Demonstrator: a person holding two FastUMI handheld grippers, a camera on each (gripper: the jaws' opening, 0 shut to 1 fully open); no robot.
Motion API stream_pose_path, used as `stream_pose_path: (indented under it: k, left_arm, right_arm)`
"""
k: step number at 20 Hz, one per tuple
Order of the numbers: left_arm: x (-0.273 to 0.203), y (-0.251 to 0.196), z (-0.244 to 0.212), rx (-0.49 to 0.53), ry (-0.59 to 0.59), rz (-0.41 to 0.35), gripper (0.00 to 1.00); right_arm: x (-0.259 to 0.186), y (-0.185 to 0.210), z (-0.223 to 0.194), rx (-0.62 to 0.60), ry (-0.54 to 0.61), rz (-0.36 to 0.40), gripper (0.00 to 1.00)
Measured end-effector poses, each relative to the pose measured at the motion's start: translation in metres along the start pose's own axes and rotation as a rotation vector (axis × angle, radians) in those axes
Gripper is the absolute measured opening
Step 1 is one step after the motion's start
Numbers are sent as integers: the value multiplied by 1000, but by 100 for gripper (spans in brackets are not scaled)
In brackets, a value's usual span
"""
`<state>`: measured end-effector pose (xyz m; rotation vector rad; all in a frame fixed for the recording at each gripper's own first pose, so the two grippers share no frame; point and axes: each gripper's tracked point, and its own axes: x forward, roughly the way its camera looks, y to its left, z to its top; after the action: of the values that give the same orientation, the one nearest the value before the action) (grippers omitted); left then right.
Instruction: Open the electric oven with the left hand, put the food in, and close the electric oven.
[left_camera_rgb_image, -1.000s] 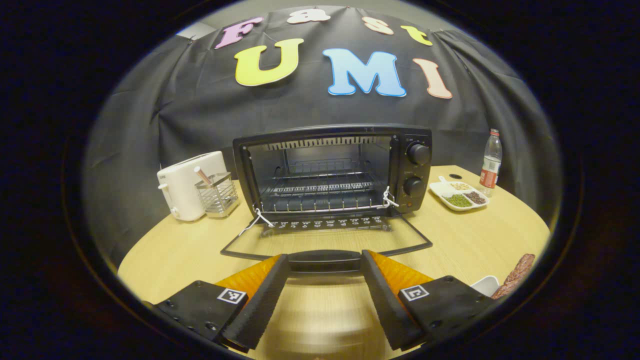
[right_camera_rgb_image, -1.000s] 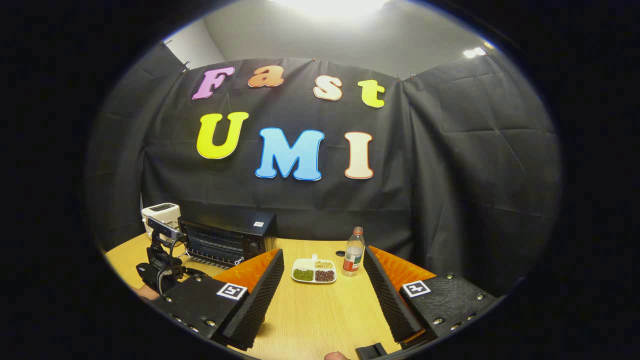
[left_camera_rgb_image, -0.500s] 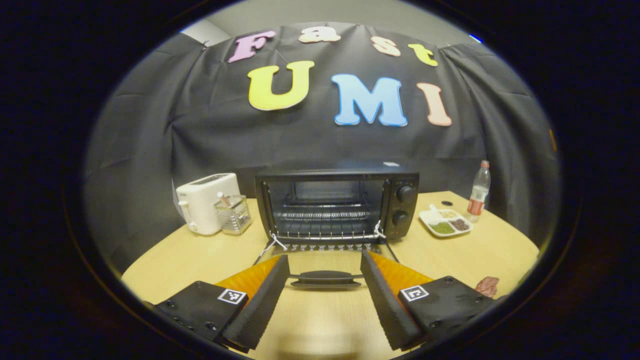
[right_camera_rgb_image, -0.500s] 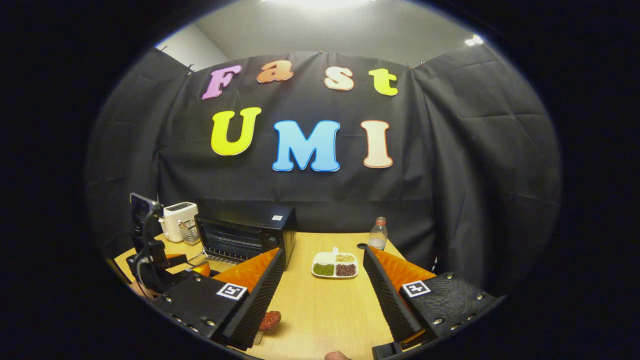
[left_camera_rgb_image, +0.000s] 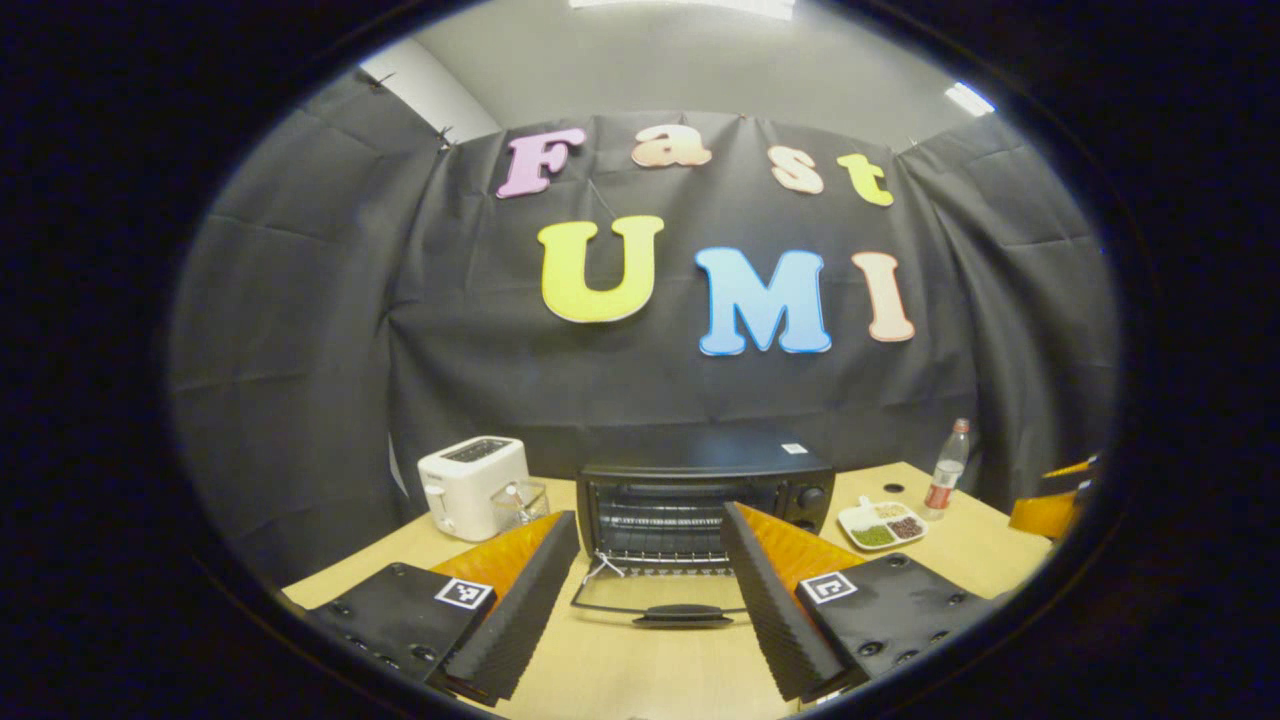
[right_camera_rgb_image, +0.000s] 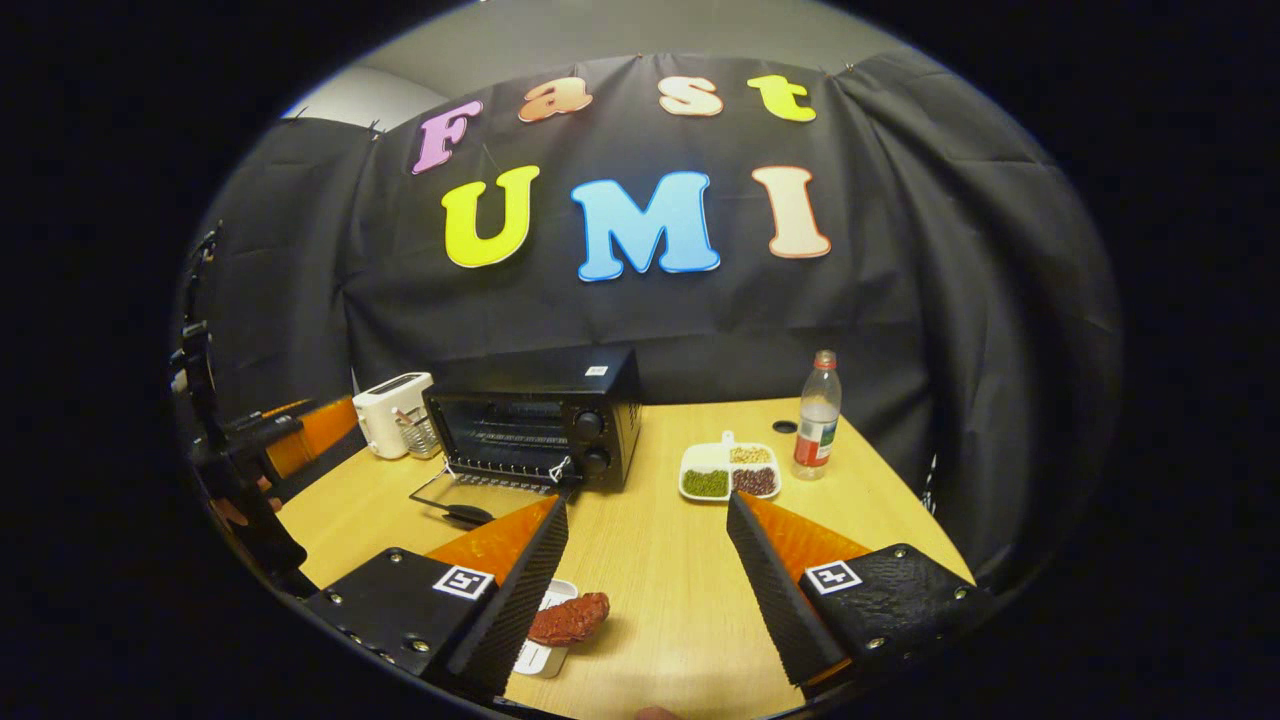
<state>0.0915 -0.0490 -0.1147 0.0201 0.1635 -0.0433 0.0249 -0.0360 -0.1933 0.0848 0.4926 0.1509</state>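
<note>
The black electric oven (left_camera_rgb_image: 700, 490) stands at mid table with its glass door (left_camera_rgb_image: 660, 600) folded down flat and the wire rack inside bare. My left gripper (left_camera_rgb_image: 650, 590) is open and held back from the door handle (left_camera_rgb_image: 685, 612), touching nothing. In the right gripper view the oven (right_camera_rgb_image: 535, 415) is at the left, door down. A reddish-brown piece of food (right_camera_rgb_image: 568, 618) lies on a small white dish (right_camera_rgb_image: 545, 655) beside the left finger of my open right gripper (right_camera_rgb_image: 645, 590). The left gripper (right_camera_rgb_image: 260, 450) and a hand show at the far left there.
A white toaster (left_camera_rgb_image: 472, 485) and a wire utensil holder (left_camera_rgb_image: 520, 500) stand left of the oven. A white divided dish of beans (right_camera_rgb_image: 728, 470) and a plastic bottle (right_camera_rgb_image: 818, 415) stand to its right. Bare wooden table (right_camera_rgb_image: 660, 560) lies between the right gripper's fingers.
My left gripper has drawn back and up from the opened door, so the oven looks smaller. My right gripper has swung left and tipped down, bringing the food near its left finger.
</note>
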Motion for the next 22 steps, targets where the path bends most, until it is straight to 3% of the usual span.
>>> stream_pose_path:
  k: [4, 6, 7, 10, 11, 12, 15, 16, 18, 19, 20, 21, 22]
  left_arm:
    - [-18, 18, 24, 8, -45, 42, 99]
    - [-27, 25, 30, 15, -58, 62, 96]
    - [-31, 29, 34, 21, -61, 72, 100]
    - [-39, 38, 39, 31, -70, 99, 100]
    - [-42, 42, 40, 30, -71, 106, 96]
    - [-44, 45, 41, 28, -70, 114, 100]
    - [-49, 53, 37, 32, -59, 143, 100]
    - [-50, 55, 36, 34, -56, 148, 96]
    - [-53, 57, 37, 38, -54, 155, 100]
    - [-54, 58, 36, 40, -55, 158, 100]
    - [-54, 58, 38, 44, -58, 161, 100]
    - [-56, 58, 39, 46, -59, 163, 100]
    - [-56, 58, 40, 49, -60, 163, 100]
  right_arm:
    - [17, 14, -34, 87, 115, 76, 98]
    - [24, 18, -50, 128, 175, 92, 98]
    - [28, 19, -57, 147, 203, 97, 98]
    - [34, 20, -78, 209, 285, 115, 98]
    - [35, 20, -85, 230, 312, 118, 98]
    - [38, 20, -92, 248, 330, 117, 98]
    - [43, 19, -107, 299, 388, 127, 98]
    - [44, 23, -113, 330, 414, 142, 98]
    - [44, 30, -123, 395, 462, 173, 98]
    - [43, 31, -127, 426, 483, 176, 94]
    - [45, 37, -134, 457, 508, 184, 77]
    - [45, 41, -138, 491, 533, 198, 70]
    - [44, 46, -143, 524, 554, 213, 70]
